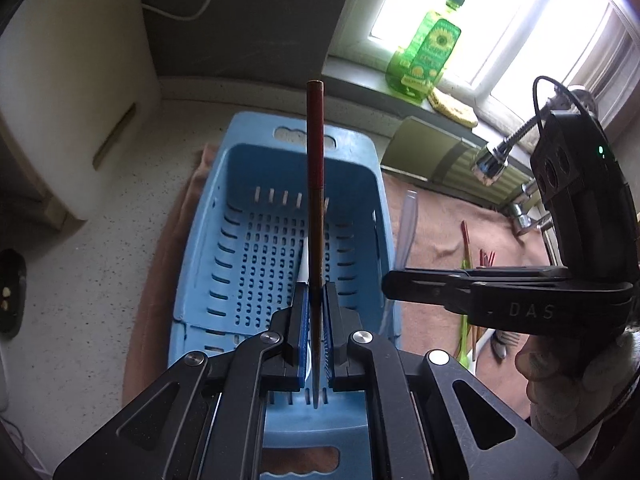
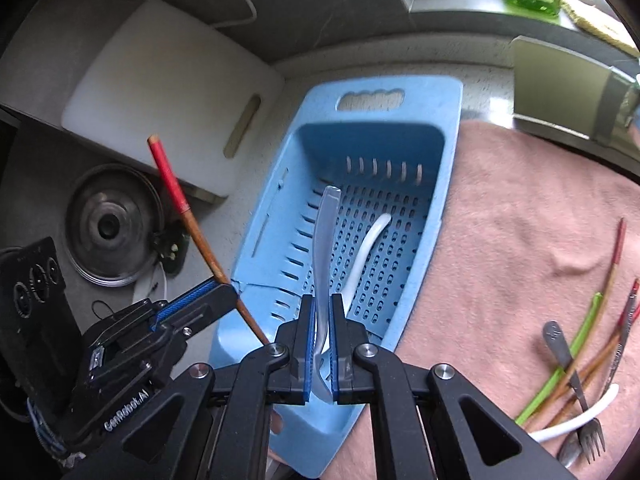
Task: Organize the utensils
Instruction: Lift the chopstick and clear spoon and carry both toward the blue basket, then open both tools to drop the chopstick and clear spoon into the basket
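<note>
Left gripper (image 1: pixel 316 300) tight on a chopstick (image 1: pixel 315 140), right gripper (image 2: pixel 322 320) tight on a clear spoon (image 2: pixel 323 240), both above the blue basket (image 2: pixel 448 128).

Both wrist cameras look steeply down, sharing the blue basket (image 1: pixel 280 216).

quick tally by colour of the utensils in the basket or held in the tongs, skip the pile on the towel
red and brown: 1, chopstick in left tongs
clear grey: 1, utensil in right tongs
white: 1, spoon in blue basket
total: 3
</note>
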